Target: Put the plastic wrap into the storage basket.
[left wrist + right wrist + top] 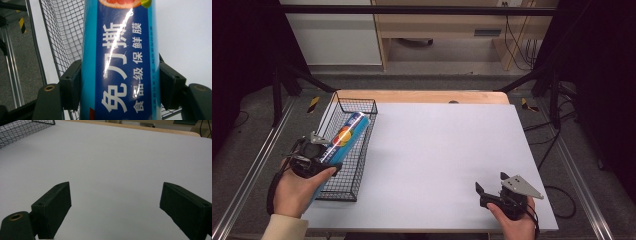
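Now the table [447, 150] lies white and bare in front of me, with the black wire basket [362, 107] along its left edge, and that basket is where I judge this step is headed. My left gripper [314, 152] has its fingers [71, 85] clenched on the blue cling-film roll [343, 137], which sits tilted over the basket with its far end pointing toward the back wall. To do this well I want to keep the roll in line with the basket's long run, lower it until it rests on the mesh floor, and only then let go, so it neither rolls nor catches on the rim. My right gripper [496, 188] rests near the table's right front corner, its fingers [53, 208] released and grasping nothing; I leave it there, well apart
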A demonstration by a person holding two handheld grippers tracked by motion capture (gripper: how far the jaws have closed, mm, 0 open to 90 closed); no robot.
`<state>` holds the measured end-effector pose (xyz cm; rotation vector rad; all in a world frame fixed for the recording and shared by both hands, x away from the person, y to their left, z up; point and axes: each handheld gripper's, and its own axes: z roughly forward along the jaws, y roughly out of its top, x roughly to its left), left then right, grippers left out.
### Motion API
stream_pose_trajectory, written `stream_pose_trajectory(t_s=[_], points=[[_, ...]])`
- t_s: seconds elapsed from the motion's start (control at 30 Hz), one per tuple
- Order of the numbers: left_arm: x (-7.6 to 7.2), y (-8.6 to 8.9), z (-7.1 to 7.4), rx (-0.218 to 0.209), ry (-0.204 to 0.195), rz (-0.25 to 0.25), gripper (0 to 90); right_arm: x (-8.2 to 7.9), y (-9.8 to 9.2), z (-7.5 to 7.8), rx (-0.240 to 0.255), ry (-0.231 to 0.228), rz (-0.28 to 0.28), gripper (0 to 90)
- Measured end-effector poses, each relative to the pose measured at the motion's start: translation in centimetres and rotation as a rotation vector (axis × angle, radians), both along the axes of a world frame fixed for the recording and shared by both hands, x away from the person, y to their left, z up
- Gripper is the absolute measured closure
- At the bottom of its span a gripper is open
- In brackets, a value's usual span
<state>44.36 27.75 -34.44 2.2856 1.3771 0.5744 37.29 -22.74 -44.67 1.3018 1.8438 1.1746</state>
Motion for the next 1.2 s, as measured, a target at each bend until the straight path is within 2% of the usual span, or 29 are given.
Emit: stream_pose_trajectory(t_s=[0.43,0.6,0.77,0.97,1.2], points=[[0.3,0.1,0.1,0.005,0.017,0.015,32.1,0.0,0.0,0.0,-0.001,-0.001,-0.003,10.4],[0.5,0.1,-0.1,0.030,0.019,0.027,32.1,0.0,0.0,0.0,-0.001,0.000,-0.001,10.4],[1.0,0.1,-0.4,0.047,0.041,0.041,32.1,0.0,0.0,0.0,-0.001,0.002,0.002,10.4],[1.7,-0.4,-0.7,0.102,0.067,0.050,32.1,0.0,0.0,0.0,0.000,-0.001,0.002,10.4],[2.2,-0.6,-1.0,0.140,0.089,0.059,32.1,0.0,-0.1,0.0,0.002,0.000,0.003,10.4]])
